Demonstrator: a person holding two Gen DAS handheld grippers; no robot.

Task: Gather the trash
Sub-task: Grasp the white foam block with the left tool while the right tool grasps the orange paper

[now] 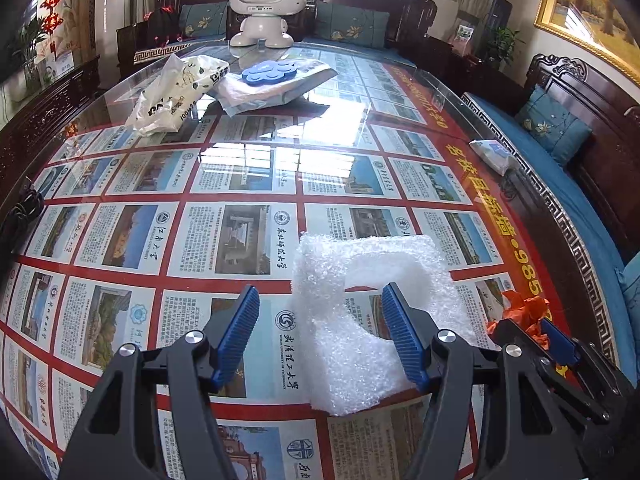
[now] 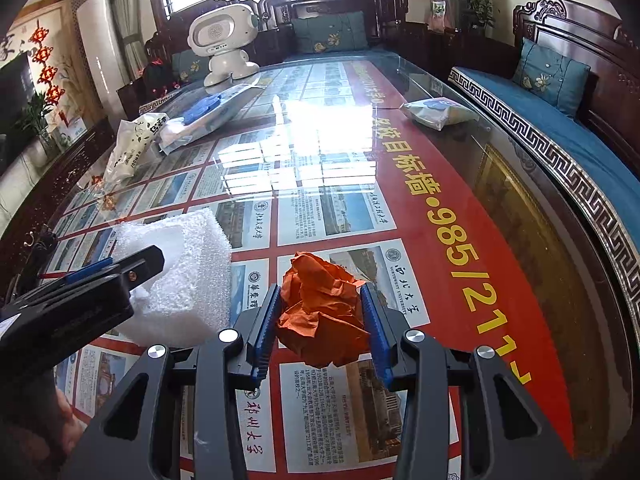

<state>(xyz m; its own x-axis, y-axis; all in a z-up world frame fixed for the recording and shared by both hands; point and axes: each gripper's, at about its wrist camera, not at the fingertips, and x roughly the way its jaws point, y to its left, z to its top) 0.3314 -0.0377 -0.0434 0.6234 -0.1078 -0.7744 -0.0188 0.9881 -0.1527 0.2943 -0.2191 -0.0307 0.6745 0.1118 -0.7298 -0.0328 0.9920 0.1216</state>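
While right fingers (image 2: pixel 322 312) clasp orange paper (image 2: pixel 320 304) | left fingers (image 1: pixel 320 328) wide, straddling foam (image 1: pixel 360 320)

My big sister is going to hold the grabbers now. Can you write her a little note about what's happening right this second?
Left gripper: open, fingers either side of the white foam piece lying on the glass table, not squeezed yet.
Right gripper: fingers touching both sides of the crumpled orange paper, which sits on the table; grip looks closed on it.
Done: nothing lifted away that I can see.
Left: close on the foam, lift both pieces, take them to the trash. No bin is in view.
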